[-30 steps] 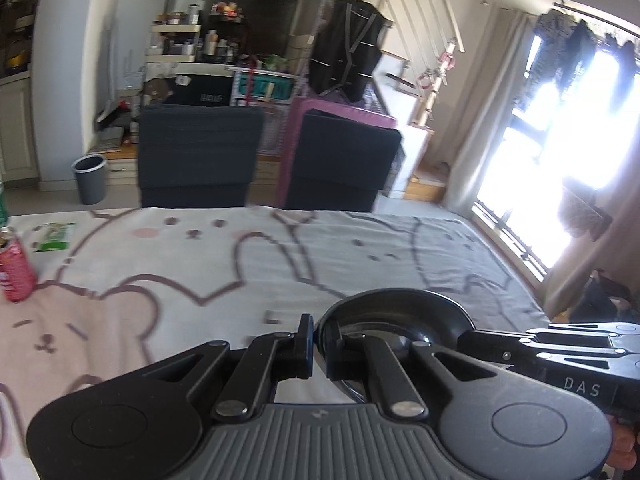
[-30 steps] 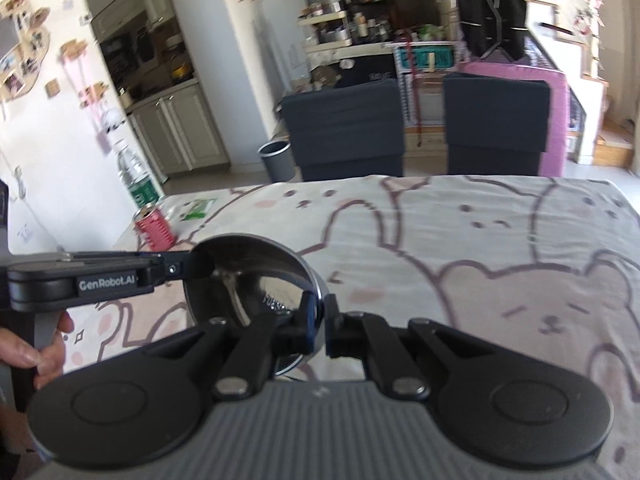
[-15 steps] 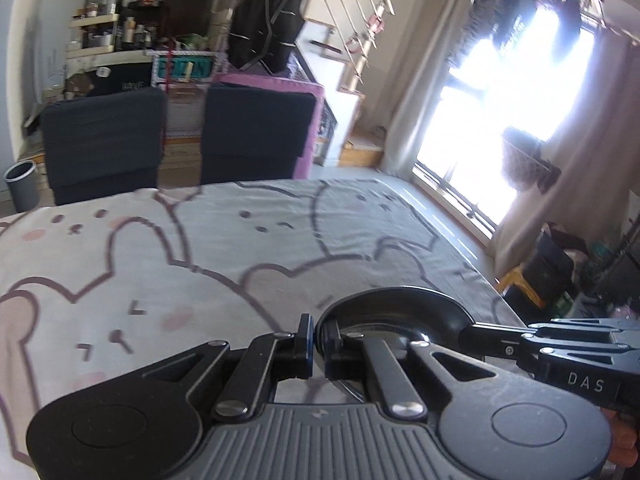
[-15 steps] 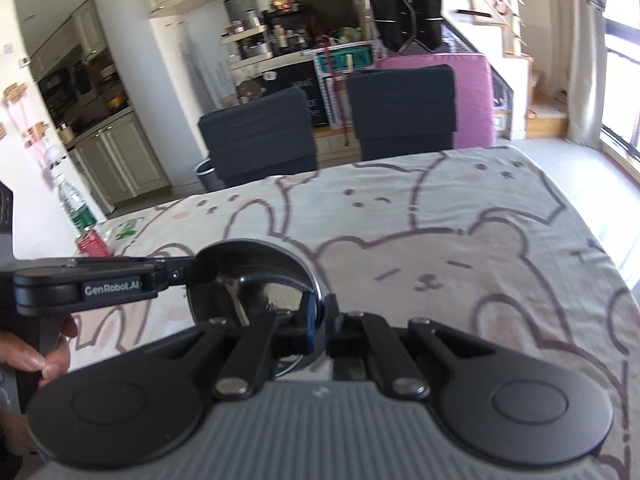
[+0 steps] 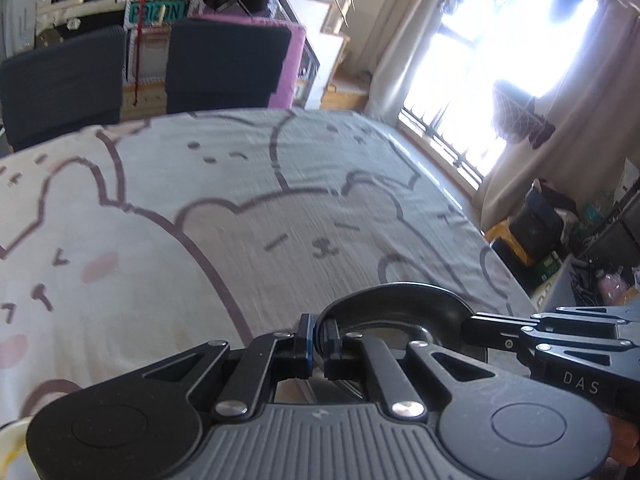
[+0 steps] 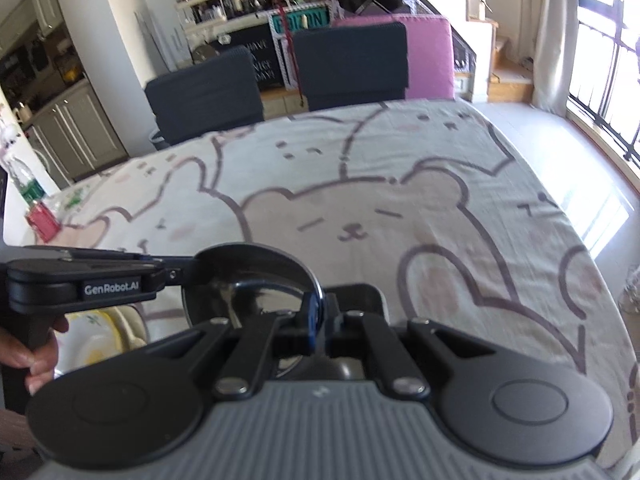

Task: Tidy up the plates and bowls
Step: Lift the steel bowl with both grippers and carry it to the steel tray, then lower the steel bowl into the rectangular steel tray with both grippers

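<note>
Left claw and right claw each clamp opposite rim edges of one steel bowl, held above the bear-print tabletop. A white plate lies below, at the left.

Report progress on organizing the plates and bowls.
Done: nothing looks finished; no sorted stack is in view. In hand: the left gripper and the right gripper each pinch opposite rims of one metal bowl, held above the bear-print tablecloth. Left: setting the bowl down, and the white and yellow dish at the near left edge.
</note>
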`<action>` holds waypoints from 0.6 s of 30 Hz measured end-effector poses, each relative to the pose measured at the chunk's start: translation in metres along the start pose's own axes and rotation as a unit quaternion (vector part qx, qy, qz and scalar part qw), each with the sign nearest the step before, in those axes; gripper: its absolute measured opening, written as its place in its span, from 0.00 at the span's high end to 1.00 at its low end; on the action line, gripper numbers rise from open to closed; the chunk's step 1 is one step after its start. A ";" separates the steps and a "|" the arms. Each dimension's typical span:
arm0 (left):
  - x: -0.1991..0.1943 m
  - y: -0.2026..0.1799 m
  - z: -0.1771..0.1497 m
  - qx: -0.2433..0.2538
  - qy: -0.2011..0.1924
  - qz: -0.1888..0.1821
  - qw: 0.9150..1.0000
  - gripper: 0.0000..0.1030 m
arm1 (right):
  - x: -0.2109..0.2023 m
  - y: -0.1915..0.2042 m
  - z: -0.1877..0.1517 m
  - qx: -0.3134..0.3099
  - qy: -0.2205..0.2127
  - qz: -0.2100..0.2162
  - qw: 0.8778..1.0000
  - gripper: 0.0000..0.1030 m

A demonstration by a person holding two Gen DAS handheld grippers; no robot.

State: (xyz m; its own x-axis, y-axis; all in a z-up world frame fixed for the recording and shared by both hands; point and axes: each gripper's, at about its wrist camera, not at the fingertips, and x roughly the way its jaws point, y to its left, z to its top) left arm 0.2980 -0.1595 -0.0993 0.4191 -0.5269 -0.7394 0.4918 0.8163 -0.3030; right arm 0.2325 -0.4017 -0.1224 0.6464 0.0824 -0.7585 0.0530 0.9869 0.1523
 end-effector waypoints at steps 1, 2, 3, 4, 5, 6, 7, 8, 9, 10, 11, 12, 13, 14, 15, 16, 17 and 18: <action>0.004 -0.002 -0.001 0.002 0.005 0.000 1.000 0.96 | 0.003 -0.003 -0.001 0.000 0.006 -0.003 1.000 0.96; 0.009 -0.004 -0.001 0.005 0.010 -0.001 1.000 0.96 | 0.006 -0.006 -0.001 0.000 0.013 -0.007 1.000 0.96; 0.013 -0.006 -0.002 0.007 0.014 0.000 1.000 0.96 | 0.009 -0.008 -0.002 0.000 0.019 -0.011 1.000 0.96; 0.017 -0.008 -0.002 0.009 0.018 -0.001 1.000 0.96 | 0.010 -0.010 -0.002 0.000 0.024 -0.014 1.000 0.96; 0.021 -0.009 -0.003 0.011 0.021 -0.001 1.000 0.96 | 0.013 -0.013 -0.002 0.001 0.030 -0.016 0.999 0.96; 0.024 -0.010 -0.003 0.013 0.025 -0.002 1.000 0.95 | 0.015 -0.015 -0.002 0.001 0.036 -0.018 0.999 0.96; 0.028 -0.012 -0.004 0.016 0.030 -0.002 0.999 0.95 | 0.018 -0.018 -0.002 0.001 0.042 -0.020 0.999 0.96; 0.031 -0.013 -0.004 0.019 0.034 -0.001 0.999 0.95 | 0.021 -0.020 -0.002 0.001 0.048 -0.023 0.999 0.96; 0.034 -0.014 -0.005 0.023 0.039 0.000 0.999 0.95 | 0.022 -0.020 -0.002 0.000 0.053 -0.025 0.998 0.96; 0.037 -0.015 -0.005 0.026 0.043 0.002 0.999 0.95 | 0.022 -0.020 -0.003 0.000 0.057 -0.026 0.998 0.96; 0.039 -0.015 -0.005 0.029 0.047 0.004 0.998 0.95 | 0.024 -0.021 -0.004 -0.001 0.062 -0.027 0.998 0.96; 0.041 -0.015 -0.005 0.031 0.050 0.006 0.998 0.95 | 0.025 -0.021 -0.004 -0.002 0.066 -0.026 0.997 0.96; 0.043 -0.015 -0.006 0.033 0.053 0.007 0.998 0.95 | 0.026 -0.020 -0.005 -0.002 0.069 -0.025 0.997 0.96; 0.045 -0.014 -0.006 0.033 0.056 0.007 0.998 0.95 | 0.027 -0.020 -0.005 -0.002 0.072 -0.024 0.997 0.96; 0.046 -0.013 -0.006 0.034 0.060 0.009 0.998 0.96 | 0.029 -0.021 -0.005 -0.003 0.076 -0.023 0.997 0.96; 0.048 -0.013 -0.007 0.036 0.061 0.011 0.997 0.96 | 0.031 -0.021 -0.006 -0.004 0.080 -0.022 0.997 0.96; 0.049 -0.012 -0.007 0.038 0.063 0.013 0.997 0.96 | 0.034 -0.020 -0.006 -0.005 0.084 -0.021 0.996 0.96; 0.050 -0.012 -0.007 0.039 0.065 0.015 0.997 0.96 | 0.036 -0.020 -0.006 -0.007 0.088 -0.020 0.996 0.96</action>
State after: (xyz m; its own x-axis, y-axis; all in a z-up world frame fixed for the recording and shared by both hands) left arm 0.3074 -0.1937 -0.1366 0.3350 -0.4639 -0.8201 0.5410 0.8073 -0.2357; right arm 0.2500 -0.4175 -0.1564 0.4999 0.0650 -0.8636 0.0640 0.9917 0.1117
